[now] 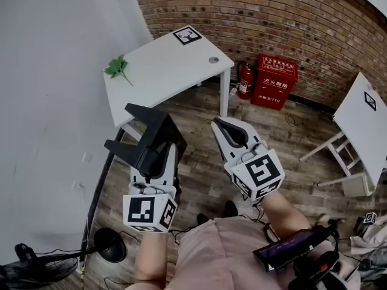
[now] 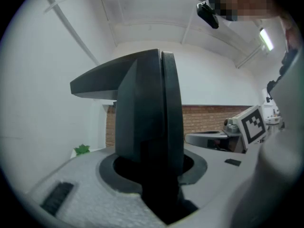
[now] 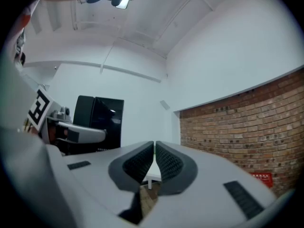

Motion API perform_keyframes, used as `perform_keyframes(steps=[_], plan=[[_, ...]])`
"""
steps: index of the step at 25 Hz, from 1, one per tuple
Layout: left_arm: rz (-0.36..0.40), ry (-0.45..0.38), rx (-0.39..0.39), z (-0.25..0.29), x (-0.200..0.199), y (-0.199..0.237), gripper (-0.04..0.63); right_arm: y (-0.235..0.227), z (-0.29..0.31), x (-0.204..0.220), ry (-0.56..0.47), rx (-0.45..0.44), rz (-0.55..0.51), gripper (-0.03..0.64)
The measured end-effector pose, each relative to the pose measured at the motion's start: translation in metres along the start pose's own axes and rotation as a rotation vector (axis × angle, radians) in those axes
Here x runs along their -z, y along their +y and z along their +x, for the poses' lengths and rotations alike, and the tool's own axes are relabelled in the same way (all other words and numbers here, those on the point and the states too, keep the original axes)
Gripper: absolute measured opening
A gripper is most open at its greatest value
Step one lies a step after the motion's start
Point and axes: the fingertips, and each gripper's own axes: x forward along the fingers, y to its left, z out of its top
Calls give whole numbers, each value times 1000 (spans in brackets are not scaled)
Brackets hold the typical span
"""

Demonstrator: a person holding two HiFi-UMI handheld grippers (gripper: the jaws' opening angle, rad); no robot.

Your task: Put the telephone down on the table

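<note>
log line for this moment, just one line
left gripper: shut on telephone | right gripper: shut, empty | table: ahead, telephone not yet on it

We see a white table (image 1: 163,71) bearing three things, well apart: a green leafy sprig (image 1: 118,67) at its left corner, a square black-and-white marker (image 1: 187,35) at its far corner, and a small grey disc (image 1: 213,60) near its right edge.
</note>
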Motion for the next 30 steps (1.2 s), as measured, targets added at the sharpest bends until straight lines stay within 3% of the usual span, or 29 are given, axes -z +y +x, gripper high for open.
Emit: perform_keyframes(steps=[4, 7, 9, 14, 17, 21, 30], plan=[[-53, 13, 188, 9, -10, -18, 166, -2, 2, -23, -46, -152, 61, 85], [-48, 24, 297, 12, -15, -30, 166, 11, 0, -41, -75, -364, 171, 205], [-32, 35, 368, 11, -15, -39, 166, 20, -2, -49, -91, -494, 232, 244], [37, 76, 587, 8, -11, -81, 166, 45, -14, -62, -92, -759, 221, 302], [61, 85, 665, 10, -8, -103, 166, 54, -23, -65, -92, -878, 224, 297], [27, 82, 688, 17, -6, -110, 166, 52, -31, -64, -100, -941, 213, 213], [2, 102, 689, 45, 4, -125, 166, 21, -31, -52, -66, -953, 230, 196]])
